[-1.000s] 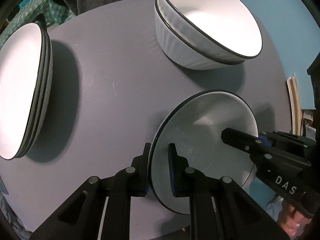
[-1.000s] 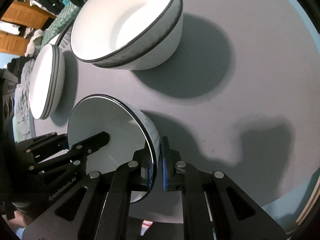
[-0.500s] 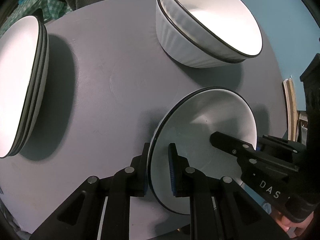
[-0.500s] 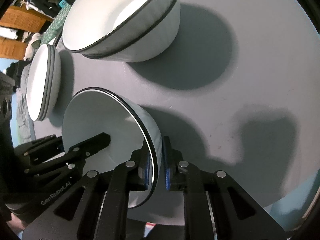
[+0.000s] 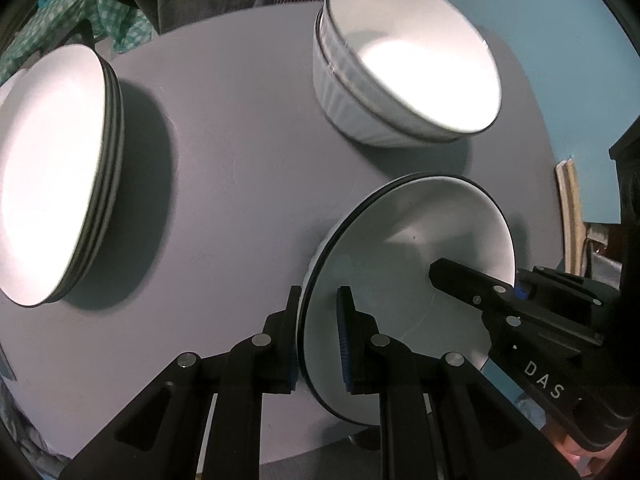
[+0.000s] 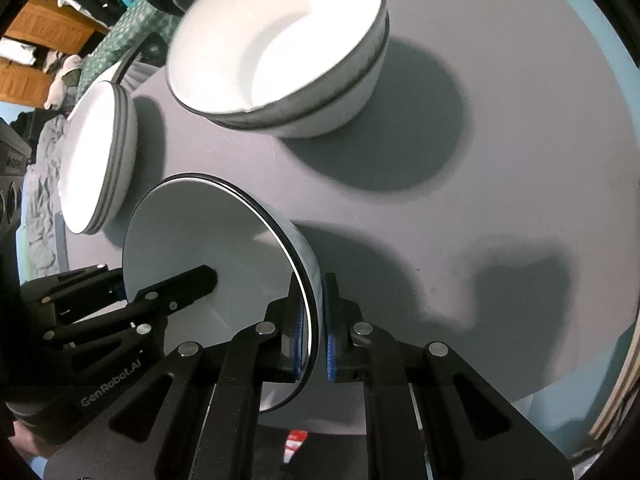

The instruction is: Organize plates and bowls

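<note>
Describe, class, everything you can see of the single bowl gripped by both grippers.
The bowl is white and glossy, like glazed ceramic, with a thin dark rim and faintly ribbed outer wall. It looks empty. The left gripper and right gripper each pinch opposite sides of its rim, one finger inside, one outside. It sits over the grey round table, near its front edge.

white black-rimmed bowl (image 5: 420, 240), grey table (image 5: 240, 160), black tongs (image 5: 318, 336) with blue pads (image 5: 343, 344)
</note>
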